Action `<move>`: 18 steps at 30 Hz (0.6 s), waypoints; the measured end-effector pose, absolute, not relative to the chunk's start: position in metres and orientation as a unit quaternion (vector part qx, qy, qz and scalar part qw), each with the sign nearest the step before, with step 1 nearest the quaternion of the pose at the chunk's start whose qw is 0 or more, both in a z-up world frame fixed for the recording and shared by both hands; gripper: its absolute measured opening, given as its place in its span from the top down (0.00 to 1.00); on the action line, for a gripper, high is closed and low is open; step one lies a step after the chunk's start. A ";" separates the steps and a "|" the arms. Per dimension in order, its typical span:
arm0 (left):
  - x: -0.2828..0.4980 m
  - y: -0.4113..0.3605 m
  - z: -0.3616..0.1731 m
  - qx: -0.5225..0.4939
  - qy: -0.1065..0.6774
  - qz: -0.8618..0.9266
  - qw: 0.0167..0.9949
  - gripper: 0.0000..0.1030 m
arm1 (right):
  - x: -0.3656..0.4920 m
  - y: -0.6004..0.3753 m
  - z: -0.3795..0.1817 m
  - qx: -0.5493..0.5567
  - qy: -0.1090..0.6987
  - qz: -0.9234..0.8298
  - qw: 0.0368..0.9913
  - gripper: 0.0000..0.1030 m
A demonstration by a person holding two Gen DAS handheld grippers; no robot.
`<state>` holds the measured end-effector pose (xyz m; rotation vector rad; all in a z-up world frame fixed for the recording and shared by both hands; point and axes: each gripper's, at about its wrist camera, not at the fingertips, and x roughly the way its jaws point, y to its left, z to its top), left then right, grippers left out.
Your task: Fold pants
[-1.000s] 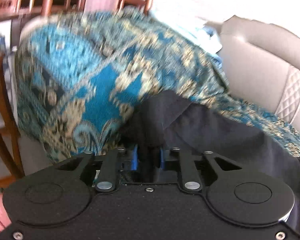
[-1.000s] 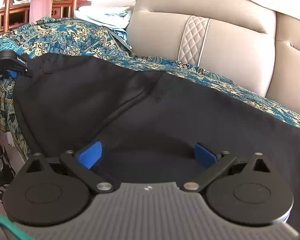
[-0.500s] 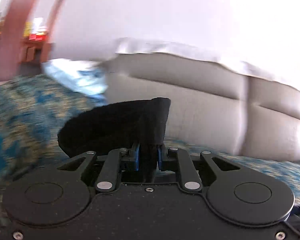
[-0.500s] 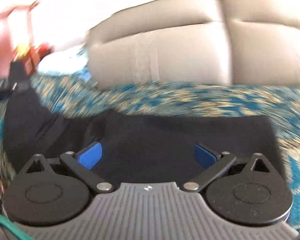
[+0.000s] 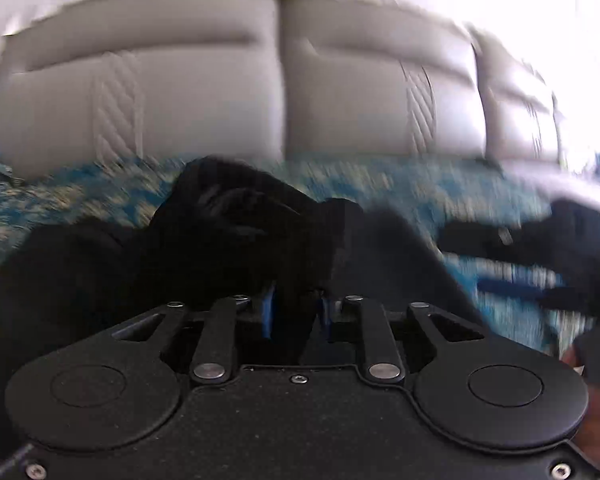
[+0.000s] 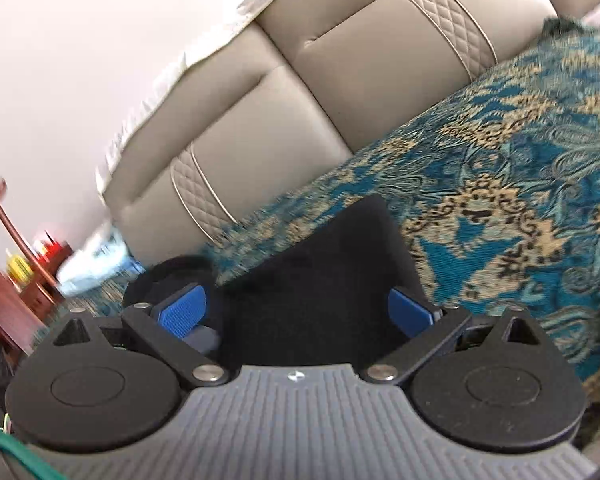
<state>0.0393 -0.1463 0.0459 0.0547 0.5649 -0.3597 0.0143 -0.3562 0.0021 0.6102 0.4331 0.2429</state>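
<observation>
The black pants [image 5: 228, 240] lie bunched on the blue and gold patterned cover [image 5: 60, 200] of a sofa seat. My left gripper [image 5: 294, 312] is shut on a fold of the pants and holds it over the rest of the cloth. In the right wrist view the pants [image 6: 332, 280] lie flat between the blue pads [image 6: 182, 312] of my right gripper [image 6: 296, 312], which is open and touches nothing that I can see. The right gripper also shows blurred at the right edge of the left wrist view [image 5: 540, 276].
The beige leather sofa back [image 6: 340, 92] rises behind the patterned cover [image 6: 520, 184]. A light blue cloth [image 6: 96, 264] lies at the far end of the seat. Dark wooden furniture [image 6: 16, 276] stands at the left.
My left gripper has carried its fold of pants rightward across the seat toward the right gripper. The right gripper has tilted and moved to the pants' right end, staying open.
</observation>
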 end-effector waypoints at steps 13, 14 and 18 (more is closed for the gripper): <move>-0.007 -0.100 0.054 0.032 0.273 -0.177 0.945 0.47 | 0.015 -0.320 -0.014 0.187 0.261 0.129 0.938 0.00; -0.006 -0.090 0.056 0.025 0.272 -0.163 0.948 0.48 | 0.014 -0.315 -0.014 0.179 0.265 0.133 0.938 0.00; -0.001 -0.050 0.055 -0.009 0.267 -0.088 0.960 0.54 | 0.008 -0.289 -0.017 0.130 0.269 0.147 0.943 0.01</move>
